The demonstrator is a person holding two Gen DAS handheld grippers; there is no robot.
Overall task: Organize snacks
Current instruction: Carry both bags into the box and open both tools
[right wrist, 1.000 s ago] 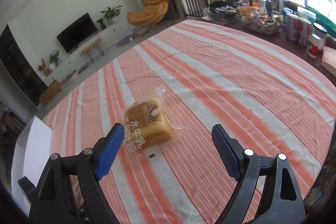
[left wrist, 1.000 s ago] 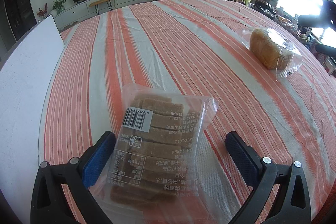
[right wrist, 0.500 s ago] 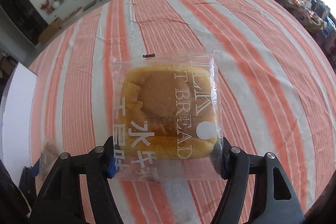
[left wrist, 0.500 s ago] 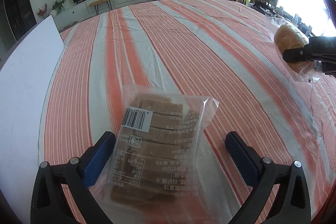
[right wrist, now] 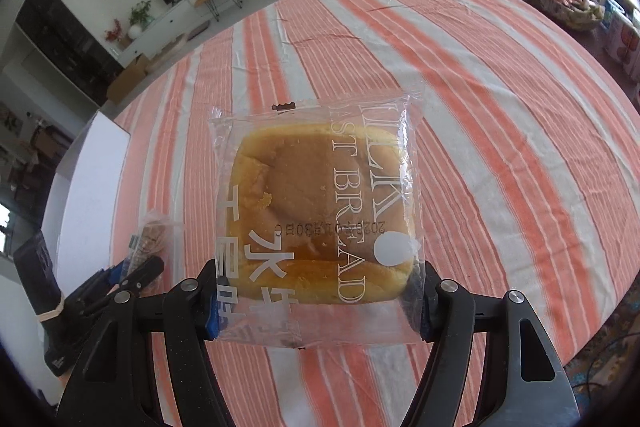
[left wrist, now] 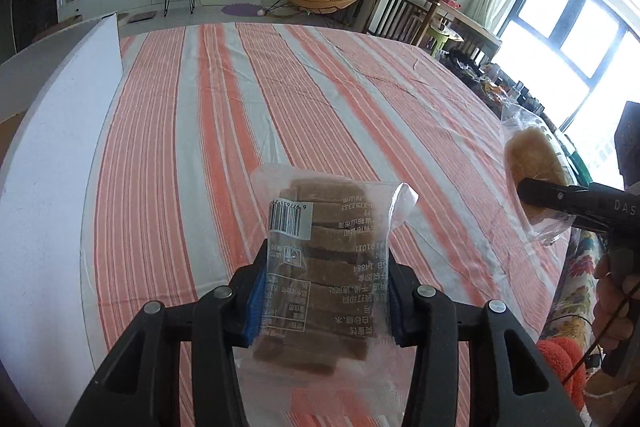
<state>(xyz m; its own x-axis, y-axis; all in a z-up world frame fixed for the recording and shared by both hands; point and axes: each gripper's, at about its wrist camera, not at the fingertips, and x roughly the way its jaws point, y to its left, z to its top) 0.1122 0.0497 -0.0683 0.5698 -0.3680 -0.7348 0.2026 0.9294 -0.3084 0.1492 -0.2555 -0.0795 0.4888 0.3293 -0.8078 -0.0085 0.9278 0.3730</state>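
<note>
Two packets were in the air above the striped tablecloth (left wrist: 248, 115), one in each gripper.

From the left wrist, the left gripper (left wrist: 322, 299) had its blue pads pressed against both sides of a clear bag of brown sliced cake (left wrist: 326, 267), its jaws closing on it; the bag stood upright with its barcode label facing the camera. A white board (left wrist: 60, 131) lay along the table's left side. At the right edge, the right gripper (left wrist: 560, 195) carried the bread packet (left wrist: 532, 163) beyond the table's edge.

From the right wrist, the right gripper (right wrist: 316, 303) was clamped on the bread packet (right wrist: 316, 215), a golden square loaf in clear printed wrap, lifted off the cloth (right wrist: 500, 115). Low at the left, the left gripper (right wrist: 132, 275) and its bag (right wrist: 152, 239) showed.
</note>
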